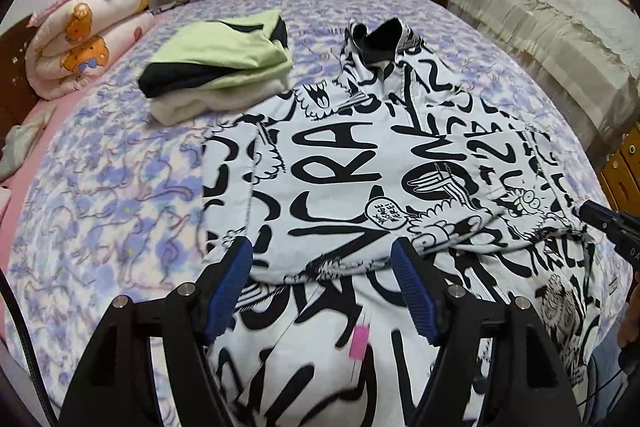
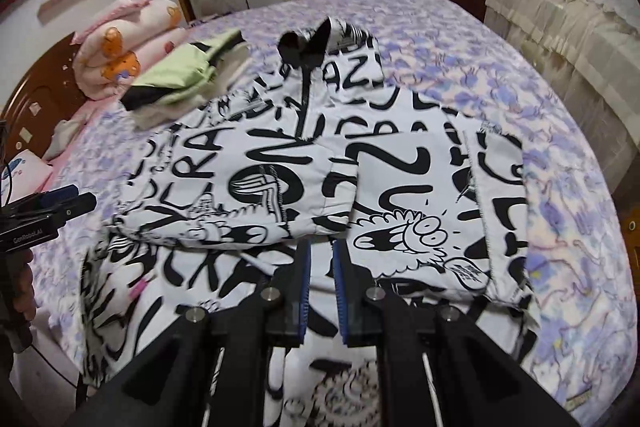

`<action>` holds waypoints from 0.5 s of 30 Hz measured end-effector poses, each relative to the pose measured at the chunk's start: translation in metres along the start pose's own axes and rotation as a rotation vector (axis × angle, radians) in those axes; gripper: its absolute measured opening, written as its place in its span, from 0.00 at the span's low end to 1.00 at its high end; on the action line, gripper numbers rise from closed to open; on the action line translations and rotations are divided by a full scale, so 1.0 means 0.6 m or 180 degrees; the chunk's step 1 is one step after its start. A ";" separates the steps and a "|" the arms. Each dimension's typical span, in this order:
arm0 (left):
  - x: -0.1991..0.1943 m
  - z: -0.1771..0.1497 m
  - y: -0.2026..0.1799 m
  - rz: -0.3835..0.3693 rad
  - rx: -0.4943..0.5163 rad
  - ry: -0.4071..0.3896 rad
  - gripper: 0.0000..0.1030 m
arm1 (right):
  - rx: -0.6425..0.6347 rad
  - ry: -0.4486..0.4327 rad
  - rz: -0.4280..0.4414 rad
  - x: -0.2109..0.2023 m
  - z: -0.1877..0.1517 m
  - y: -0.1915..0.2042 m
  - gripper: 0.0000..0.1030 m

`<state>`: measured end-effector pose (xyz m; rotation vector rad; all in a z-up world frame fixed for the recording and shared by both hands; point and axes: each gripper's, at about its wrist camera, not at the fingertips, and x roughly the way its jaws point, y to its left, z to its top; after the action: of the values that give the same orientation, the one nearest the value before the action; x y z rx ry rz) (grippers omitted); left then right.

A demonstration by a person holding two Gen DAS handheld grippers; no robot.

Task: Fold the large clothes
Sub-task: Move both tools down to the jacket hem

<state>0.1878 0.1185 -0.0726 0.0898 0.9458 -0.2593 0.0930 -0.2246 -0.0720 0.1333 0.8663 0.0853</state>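
Garment: a white jacket [image 1: 360, 163] with bold black lettering and cartoon print lay spread on the bed [image 1: 112, 187], collar [image 1: 380, 39] pointing toward the far wall, both sleeves folded inward across the chest.
Garment details: black collar lining stood up at the far end; a pink tag [image 1: 359, 341] showed on the near hem area; a stitched seam ran along the folded left sleeve.
Left tool [image 1: 322, 259]: held low over the near part of the jacket, its blue-padded fingers [image 1: 230, 287] spread wide apart with nothing between them.
Right tool [image 2: 320, 259]: blue pads nearly together, only a narrow gap showing, over the jacket just beside the folded sleeve cuff; whether cloth was pinched between them could not be told.
Folded pile: a green-and-black garment [image 1: 224, 55] sat stacked on a cream one, its near corner just beside the jacket's shoulder.
Rolled quilt [image 1: 84, 35]: pink with bear print, at the headboard end, well apart from the jacket.
Edges: the jacket's near hem reached toward the near edge of the bed; a covered cabinet [image 1: 552, 39] stood beside the bed's right side.
Open room: bare purple-flowered bedspread lay left of the jacket and beyond its collar.
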 end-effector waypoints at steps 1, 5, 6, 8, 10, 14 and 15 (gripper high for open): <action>-0.011 -0.003 0.001 0.0005 -0.0007 -0.0020 0.69 | -0.0008 -0.0031 -0.0002 -0.011 -0.002 0.002 0.11; -0.069 -0.023 0.009 0.0034 -0.0044 -0.0140 0.70 | -0.0044 -0.0175 -0.0010 -0.069 -0.015 0.007 0.11; -0.083 -0.027 0.011 0.0038 -0.0053 -0.0174 0.70 | -0.0044 -0.0201 -0.0009 -0.079 -0.017 0.007 0.11; -0.105 -0.035 0.016 0.0055 -0.0083 -0.0226 0.72 | -0.0045 -0.0267 -0.0026 -0.105 -0.024 0.007 0.11; -0.133 -0.046 0.023 0.0074 -0.0121 -0.0290 0.77 | -0.0054 -0.0333 -0.0047 -0.126 -0.030 0.006 0.11; -0.169 -0.064 0.034 0.0126 -0.0179 -0.0355 0.78 | -0.0051 -0.0446 -0.0066 -0.167 -0.044 0.001 0.11; -0.178 -0.070 0.037 0.0146 -0.0198 -0.0371 0.78 | -0.0047 -0.0459 -0.0065 -0.174 -0.048 -0.001 0.11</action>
<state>0.1010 0.1674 -0.0111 0.0389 0.8344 -0.1905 0.0040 -0.2361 -0.0119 0.1153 0.7228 0.0623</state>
